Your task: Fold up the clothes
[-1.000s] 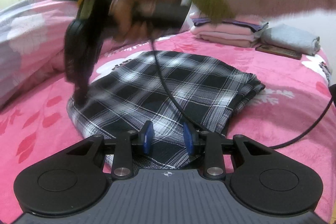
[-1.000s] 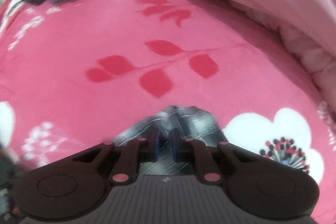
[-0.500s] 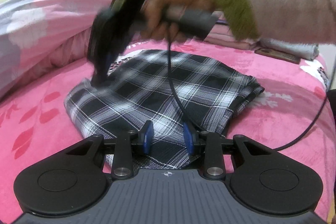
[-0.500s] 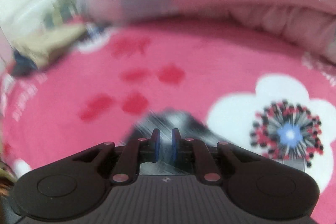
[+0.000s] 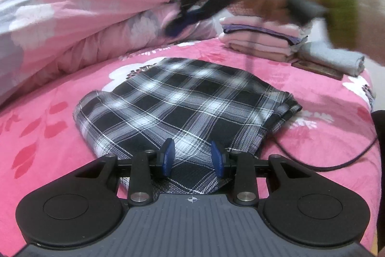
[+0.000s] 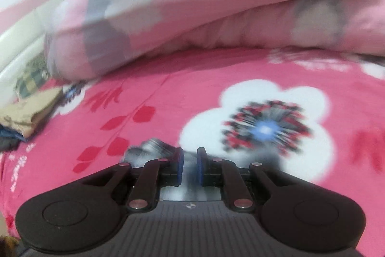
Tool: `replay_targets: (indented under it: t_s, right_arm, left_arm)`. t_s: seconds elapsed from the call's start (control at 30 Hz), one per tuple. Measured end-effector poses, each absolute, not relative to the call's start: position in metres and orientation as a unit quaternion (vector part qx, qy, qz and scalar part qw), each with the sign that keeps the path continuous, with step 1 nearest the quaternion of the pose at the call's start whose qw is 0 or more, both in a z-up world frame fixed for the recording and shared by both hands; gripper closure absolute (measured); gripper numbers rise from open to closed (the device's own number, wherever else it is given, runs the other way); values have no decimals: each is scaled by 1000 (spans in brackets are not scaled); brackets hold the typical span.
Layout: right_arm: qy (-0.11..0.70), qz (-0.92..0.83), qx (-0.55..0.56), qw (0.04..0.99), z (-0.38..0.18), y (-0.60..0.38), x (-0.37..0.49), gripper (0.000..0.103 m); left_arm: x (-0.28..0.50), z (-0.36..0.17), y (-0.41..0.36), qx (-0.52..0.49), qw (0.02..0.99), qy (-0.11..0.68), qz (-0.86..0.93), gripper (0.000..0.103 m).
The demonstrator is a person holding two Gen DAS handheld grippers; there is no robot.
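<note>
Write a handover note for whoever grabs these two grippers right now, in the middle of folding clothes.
Left gripper: open, low over the near edge of the black-and-white plaid cloth garment, holding nothing.
Right gripper: in the air above the garment's far side, near the bunched pink duvet. Its fingers are close together but too blurred to tell if shut. No cloth hangs from it.
Garment: a flat folded rectangle on the pink floral bedspread.
Done: the folding looks mostly complete.
Left: probably square the edges, then move it to the stack of folded pink clothes at the far right.
</note>
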State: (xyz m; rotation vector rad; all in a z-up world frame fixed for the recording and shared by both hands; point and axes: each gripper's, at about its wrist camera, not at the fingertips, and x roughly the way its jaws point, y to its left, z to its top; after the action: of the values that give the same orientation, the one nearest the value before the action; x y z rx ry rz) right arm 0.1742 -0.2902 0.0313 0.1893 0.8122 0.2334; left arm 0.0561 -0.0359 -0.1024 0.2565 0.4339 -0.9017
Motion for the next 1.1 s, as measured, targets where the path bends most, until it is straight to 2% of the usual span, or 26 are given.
replay_targets:
  t_s: [0.3,0.57,0.7,0.93,1.1]
  right_arm:
    - [380,134,126,906,5,-315,50,91]
    - [363,119,126,916,-11,-323,4,91]
    - [344,113,121,924,-11,-327,-17,91]
    - [311,102,112,938,-11,-333,-55,91]
    - [294,74,91,949,-29,-317,-23,91]
  left_arm:
    - [54,-95,-21,106,859,233,-444,69]
    - [30,-79,30,147,848,298,-414,69]
    - [24,-68,50,120,860,312,-386,69]
    - [49,-54,30,10,887,314,-339,69]
    - [75,-51,-10,53,906,295,-299,69]
